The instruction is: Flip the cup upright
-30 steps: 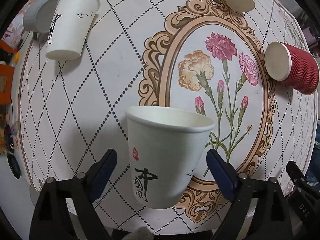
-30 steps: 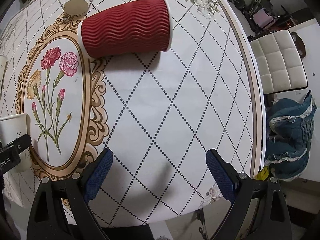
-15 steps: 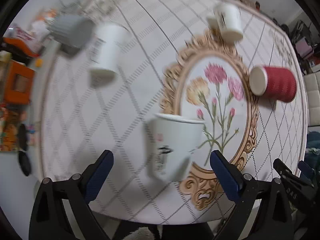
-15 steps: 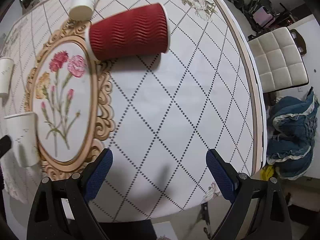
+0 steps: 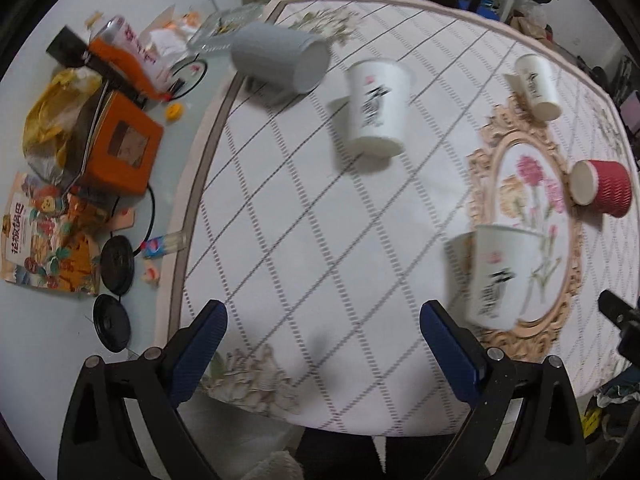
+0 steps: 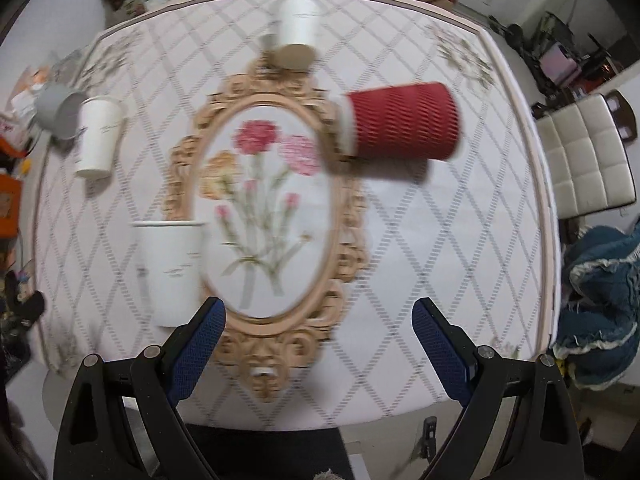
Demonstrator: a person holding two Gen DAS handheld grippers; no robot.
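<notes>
A white paper cup (image 5: 500, 276) with black lettering stands upright by the flower frame on the table; it also shows in the right wrist view (image 6: 170, 268). A second white cup (image 5: 376, 108) (image 6: 98, 138), a third white cup (image 5: 538, 86) (image 6: 296, 30), a grey cup (image 5: 280, 62) (image 6: 58, 114) and a red ribbed cup (image 5: 602, 192) (image 6: 400, 126) lie on their sides. My left gripper (image 5: 324, 344) is open and empty, left of the upright cup. My right gripper (image 6: 320, 340) is open and empty above the near table edge.
The cloth-covered table (image 5: 300, 240) has clutter past its left edge: an orange box (image 5: 120, 148), snack packets (image 5: 44, 240) and black lids (image 5: 116, 260). A white chair (image 6: 584, 160) and blue cloth (image 6: 600, 312) stand to the right.
My left gripper has drawn back and swung left, away from the upright white cup it straddled. My right gripper has pulled back and turned left, now facing the flower frame.
</notes>
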